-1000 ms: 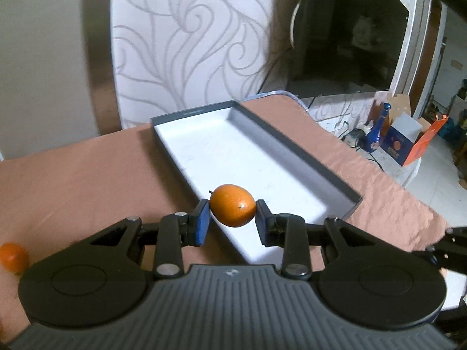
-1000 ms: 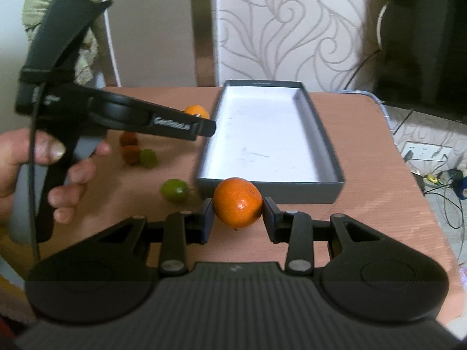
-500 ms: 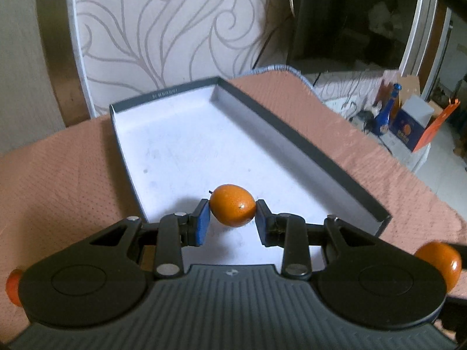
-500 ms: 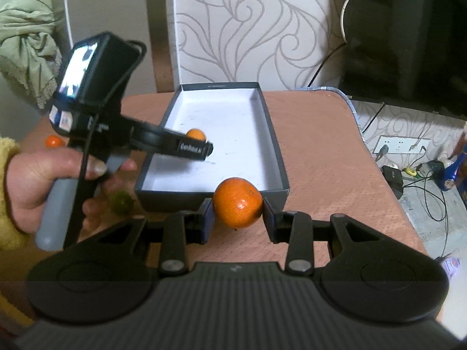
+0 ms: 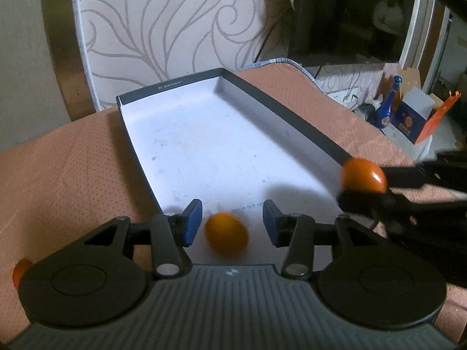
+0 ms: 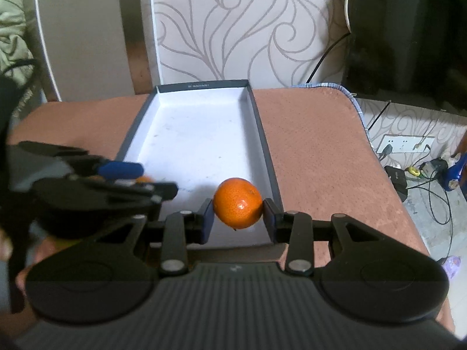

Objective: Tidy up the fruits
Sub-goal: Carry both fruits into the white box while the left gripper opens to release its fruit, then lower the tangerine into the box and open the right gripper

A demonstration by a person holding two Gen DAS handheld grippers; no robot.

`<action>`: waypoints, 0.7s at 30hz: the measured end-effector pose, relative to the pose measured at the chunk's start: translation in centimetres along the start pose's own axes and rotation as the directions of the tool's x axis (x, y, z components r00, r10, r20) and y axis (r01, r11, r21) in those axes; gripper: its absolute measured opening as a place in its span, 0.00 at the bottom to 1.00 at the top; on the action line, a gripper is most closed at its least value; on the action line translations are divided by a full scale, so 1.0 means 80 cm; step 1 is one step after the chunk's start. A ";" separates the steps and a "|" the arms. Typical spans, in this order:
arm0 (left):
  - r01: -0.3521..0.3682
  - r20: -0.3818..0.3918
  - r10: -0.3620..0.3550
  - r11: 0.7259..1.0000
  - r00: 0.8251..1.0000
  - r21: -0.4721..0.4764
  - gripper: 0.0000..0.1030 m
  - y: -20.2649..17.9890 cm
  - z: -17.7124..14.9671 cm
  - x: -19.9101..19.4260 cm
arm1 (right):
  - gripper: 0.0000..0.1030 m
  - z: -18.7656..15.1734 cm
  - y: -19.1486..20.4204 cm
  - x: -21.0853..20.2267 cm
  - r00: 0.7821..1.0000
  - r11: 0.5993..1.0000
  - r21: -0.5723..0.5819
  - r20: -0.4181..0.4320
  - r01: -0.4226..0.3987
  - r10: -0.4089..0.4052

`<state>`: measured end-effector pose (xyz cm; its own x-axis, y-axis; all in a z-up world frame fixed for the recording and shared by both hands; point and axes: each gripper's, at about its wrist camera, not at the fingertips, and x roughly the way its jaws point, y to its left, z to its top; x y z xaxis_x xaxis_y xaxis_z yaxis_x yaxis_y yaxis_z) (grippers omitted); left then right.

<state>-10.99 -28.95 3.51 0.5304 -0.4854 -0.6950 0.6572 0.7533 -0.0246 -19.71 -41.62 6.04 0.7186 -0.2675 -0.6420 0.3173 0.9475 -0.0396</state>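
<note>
A shallow grey box (image 5: 280, 99) with a white floor lies on the salmon tablecloth. My left gripper (image 5: 232, 221) hangs over its near end, its jaws opening. A small oval orange fruit (image 5: 226, 237), blurred, sits loose between and just below the blue pads, touching neither. My right gripper (image 6: 238, 204) is shut on a round mandarin (image 6: 238, 202) above the box's near right corner. In the left wrist view the same mandarin (image 5: 363, 178) shows at the right, over the box's right wall. The right wrist view has the left gripper (image 6: 143, 179) at the box's (image 6: 262, 134) left.
Another orange fruit (image 5: 20, 268) lies on the cloth left of the box. A hand (image 6: 29, 262) holds the left gripper. The table's right edge (image 6: 356, 99) drops to a floor with cables and a blue bottle (image 5: 388, 110). A patterned wall panel stands behind.
The left jaws have parted and the small orange fruit has dropped out from between the pads toward the box floor. The right gripper with its mandarin has moved in over the box's near right corner.
</note>
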 end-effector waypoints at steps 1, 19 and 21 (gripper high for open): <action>0.000 -0.003 0.000 1.000 1.000 0.004 0.51 -0.001 0.000 0.000 | 0.40 0.001 0.000 0.003 1.000 1.000 0.001 0.002 0.007 -0.007; -0.003 -0.023 0.005 0.996 1.000 0.088 0.54 -0.025 -0.024 -0.027 | 0.39 -0.009 0.002 0.014 0.974 0.998 -0.058 -0.224 0.022 -0.034; 0.015 -0.032 -0.011 0.995 0.999 0.100 0.54 -0.030 -0.032 -0.035 | 0.39 -0.014 -0.001 0.003 0.966 0.999 -0.042 -0.257 0.004 -0.014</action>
<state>-15.47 -28.27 3.68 0.5057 -0.4797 -0.7171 0.7153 0.6978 0.0377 -20.22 -41.55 5.02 0.5311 -0.2272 -0.8163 0.2936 0.9530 -0.0743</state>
